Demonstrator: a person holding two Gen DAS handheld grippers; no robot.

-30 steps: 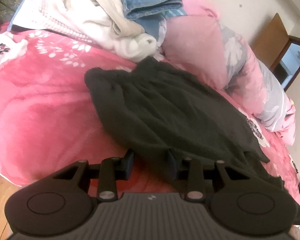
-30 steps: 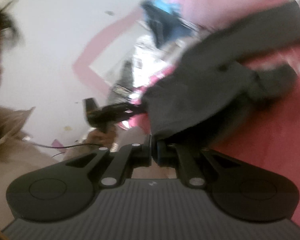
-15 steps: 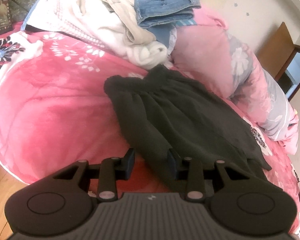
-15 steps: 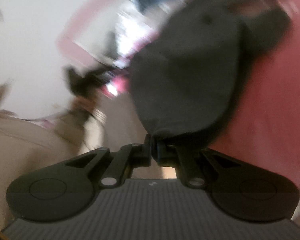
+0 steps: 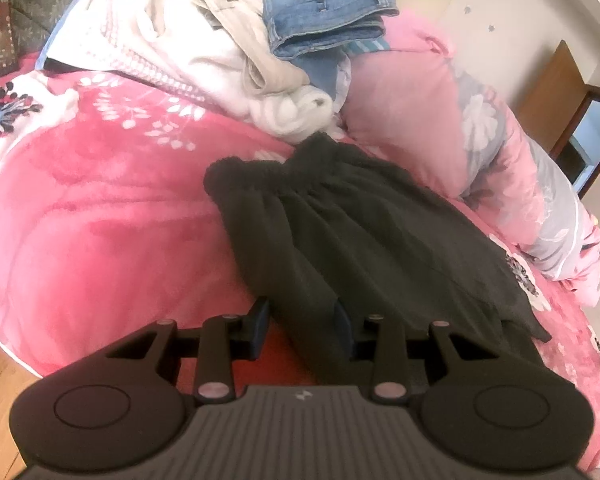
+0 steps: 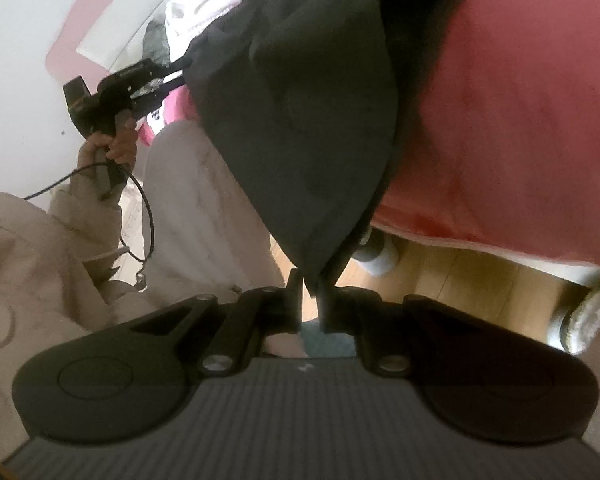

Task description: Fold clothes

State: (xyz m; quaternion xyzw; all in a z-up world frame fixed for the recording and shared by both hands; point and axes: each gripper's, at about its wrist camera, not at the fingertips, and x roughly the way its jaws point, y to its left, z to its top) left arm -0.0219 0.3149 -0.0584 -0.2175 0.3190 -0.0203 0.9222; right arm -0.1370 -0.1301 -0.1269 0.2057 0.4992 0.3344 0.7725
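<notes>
A black fleece garment point(image 5: 360, 240) with a gathered waistband lies flat on the pink bedspread point(image 5: 100, 220). My left gripper point(image 5: 302, 322) is open just above it, its fingers straddling the garment's near left edge. My right gripper point(image 6: 311, 292) is shut on a corner of the same black garment point(image 6: 300, 120), which hangs stretched past the bed's edge. The left gripper point(image 6: 112, 96) also shows in the right wrist view, held in the person's hand.
A heap of white clothes point(image 5: 204, 40) and folded jeans point(image 5: 328, 24) sits at the far side of the bed. A pink and grey floral pillow point(image 5: 480, 140) lies to the right. Wooden floor point(image 6: 460, 272) and slippers point(image 6: 588, 320) lie below the bed edge.
My left gripper has drawn back and shifted so the garment sits more central. My right gripper has pulled the held corner down off the bed edge, stretching the cloth.
</notes>
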